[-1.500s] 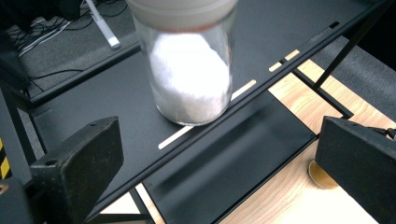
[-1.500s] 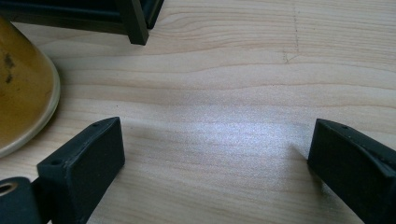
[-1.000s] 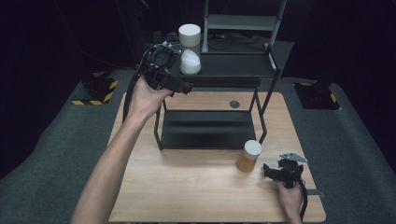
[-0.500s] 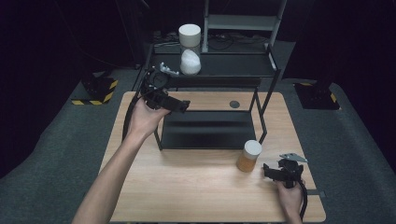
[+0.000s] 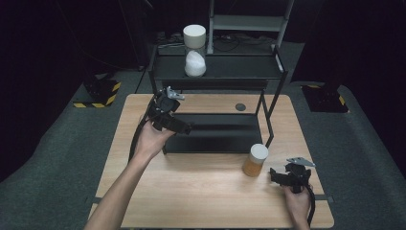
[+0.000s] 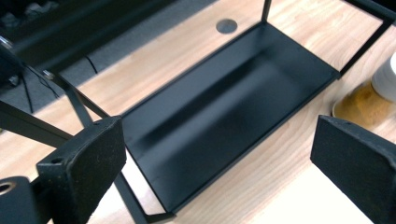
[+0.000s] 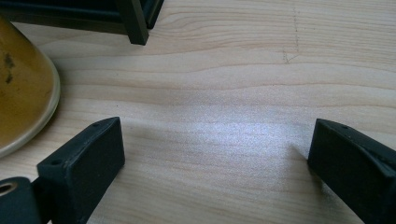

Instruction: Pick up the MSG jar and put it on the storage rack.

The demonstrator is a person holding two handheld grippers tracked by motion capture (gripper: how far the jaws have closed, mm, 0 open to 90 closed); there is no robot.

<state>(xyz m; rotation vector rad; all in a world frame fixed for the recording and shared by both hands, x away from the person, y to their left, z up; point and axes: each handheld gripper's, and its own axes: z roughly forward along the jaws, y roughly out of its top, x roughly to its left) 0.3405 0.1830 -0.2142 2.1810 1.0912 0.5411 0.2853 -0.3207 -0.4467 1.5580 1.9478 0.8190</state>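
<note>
A black two-tier metal rack stands on the wooden table. On its top shelf sits a white-lidded jar of white powder. An amber jar with a white lid stands on the table by the rack's front right leg. My left gripper hovers at the left end of the lower shelf, open. Its jaws have just been closing a little, with nothing between them. My right gripper rests low over the table just right of the amber jar, open and empty.
A round dark grommet is set in the table behind the rack. The rack's thin legs frame the lower shelf. Bare wood lies between the right gripper's fingers. Dark floor surrounds the table.
The left hand has come down and toward the near side, from beside the white jar at top-shelf height to the left end of the lower shelf. The right hand has stayed put.
</note>
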